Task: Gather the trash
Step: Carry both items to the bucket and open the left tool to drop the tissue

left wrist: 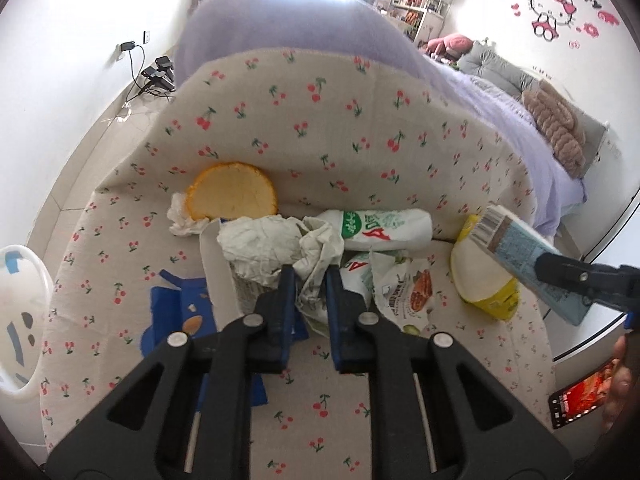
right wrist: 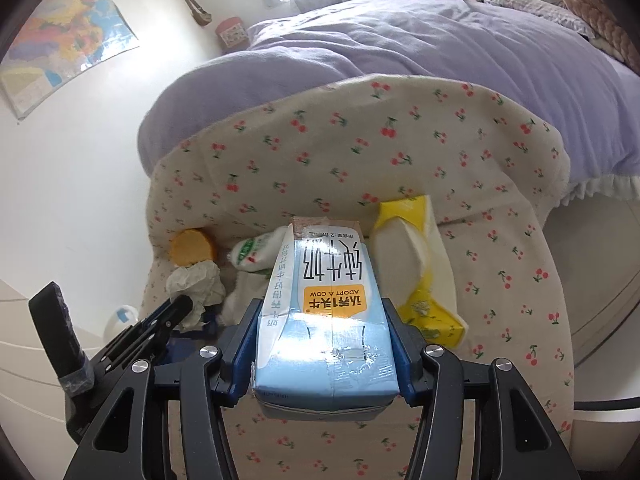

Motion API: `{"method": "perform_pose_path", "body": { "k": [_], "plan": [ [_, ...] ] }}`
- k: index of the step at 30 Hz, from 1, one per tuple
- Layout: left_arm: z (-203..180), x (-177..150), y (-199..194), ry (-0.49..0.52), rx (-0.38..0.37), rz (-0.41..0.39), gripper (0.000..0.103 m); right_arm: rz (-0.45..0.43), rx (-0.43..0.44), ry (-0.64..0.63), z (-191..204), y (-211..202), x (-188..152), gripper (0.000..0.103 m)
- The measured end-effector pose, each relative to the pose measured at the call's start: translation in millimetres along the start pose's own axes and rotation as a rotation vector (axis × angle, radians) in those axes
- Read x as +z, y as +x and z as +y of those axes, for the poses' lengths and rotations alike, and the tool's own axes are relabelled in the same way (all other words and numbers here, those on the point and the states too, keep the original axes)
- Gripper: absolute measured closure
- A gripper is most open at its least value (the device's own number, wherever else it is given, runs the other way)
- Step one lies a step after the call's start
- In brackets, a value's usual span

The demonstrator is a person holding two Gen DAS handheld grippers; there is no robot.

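My left gripper (left wrist: 310,280) pinches crumpled paper (left wrist: 280,248) amid crowded litter on the cherry-print cushion (left wrist: 320,128). My right gripper (right wrist: 320,340), raised above the cushion's open front, clamps the milk carton (right wrist: 324,320).

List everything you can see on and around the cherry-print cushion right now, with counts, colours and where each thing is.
milk carton: 1, light blue, clamped in the right gripper
crumpled paper: 1 wad, white, middle of the cushion, a fold of it between the left gripper's fingers
peel: 1, orange, back left, against the backrest
tissue: 1, white, beside the peel
milk pouch: 1, white and green, lying behind the paper
snack wrapper: 1, white, printed, right of the left gripper
yellow pack: 1, yellow and white, right side
blue wrapper: 1, blue, left, flat
cushion: 1, beige with red cherries
bin: 1, white, far left
blanket: 1, purple, behind
left gripper: black, blue pads
right gripper: black, blue pads
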State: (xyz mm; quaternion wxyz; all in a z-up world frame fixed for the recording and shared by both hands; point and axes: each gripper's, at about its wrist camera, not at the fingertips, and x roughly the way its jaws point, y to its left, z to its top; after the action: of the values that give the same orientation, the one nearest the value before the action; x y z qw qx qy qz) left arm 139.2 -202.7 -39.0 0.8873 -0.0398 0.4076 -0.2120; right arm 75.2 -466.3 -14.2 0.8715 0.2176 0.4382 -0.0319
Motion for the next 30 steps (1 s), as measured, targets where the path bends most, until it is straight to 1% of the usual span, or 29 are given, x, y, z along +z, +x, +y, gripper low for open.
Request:
{"method": "perform_pose_path", "body": {
  "k": [3,10,21,30],
  "plan": [
    [10.5,1.4,-11.9,-0.018,-0.011,-0.015,0.087,-0.007,0.012,-0.017,12.9,-1.9,0.4,0.047],
    [31.5,2.2,-32.9,-0.049,0.004,-0.044,0.087,-0.005,0.037,-0.053,45.5,0.5,-2.4,0.047],
    [88.8,1.2,-67.7,-0.113,0.066,-0.075,0.087,0.025,0.078,-0.126,109.7,20.1,-9.4,0.047],
    [139.6,-8.2,-94.4,-0.155,0.129,-0.084,0.087,0.062,0.114,-0.187,165.7,42.1,-21.4,0.047]
  ]
}}
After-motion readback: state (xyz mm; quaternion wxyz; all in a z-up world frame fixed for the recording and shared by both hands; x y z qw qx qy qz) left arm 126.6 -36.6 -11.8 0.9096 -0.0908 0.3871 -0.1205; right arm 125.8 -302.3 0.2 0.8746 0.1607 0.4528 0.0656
